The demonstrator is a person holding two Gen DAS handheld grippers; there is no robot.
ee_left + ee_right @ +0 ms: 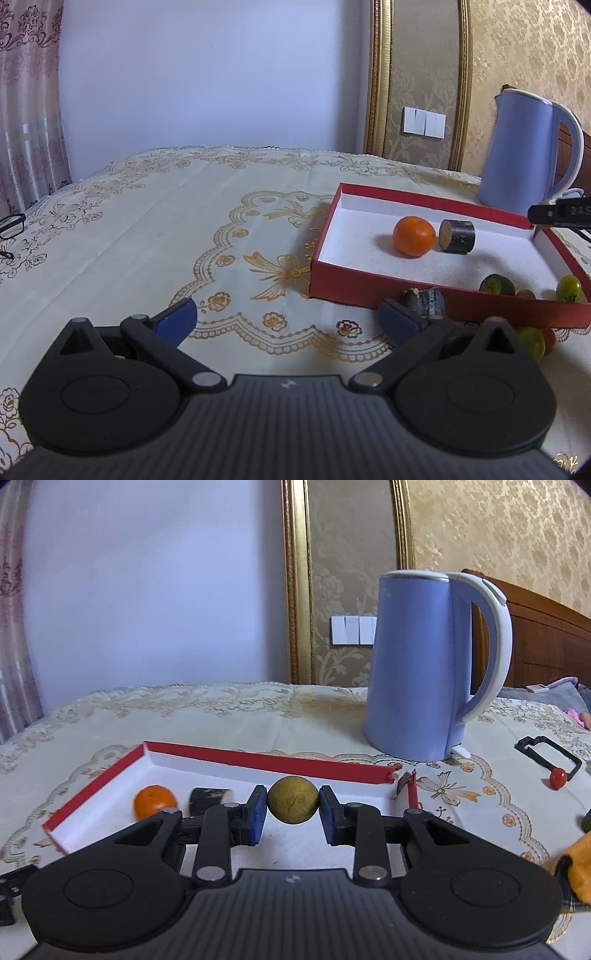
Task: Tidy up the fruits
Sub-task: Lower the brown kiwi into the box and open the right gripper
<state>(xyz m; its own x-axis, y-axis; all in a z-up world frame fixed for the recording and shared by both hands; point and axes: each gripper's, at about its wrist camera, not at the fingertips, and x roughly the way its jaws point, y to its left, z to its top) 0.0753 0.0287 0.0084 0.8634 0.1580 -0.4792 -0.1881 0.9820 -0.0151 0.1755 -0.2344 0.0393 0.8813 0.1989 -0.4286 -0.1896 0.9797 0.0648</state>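
1. Red box (258, 757) on the tabletop (221, 716) lies right under my right claw (293, 805).
2. That claw pinches a yellow-green fruit (293, 799) over the white floor (orange (155, 800) sits left).
3. Left claw (288, 317) is spread, empty, farther off.

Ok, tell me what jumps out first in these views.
The right gripper is shut on a yellow-green fruit over the red box. Inside lie an orange and a dark stub. A blue kettle stands behind the box.
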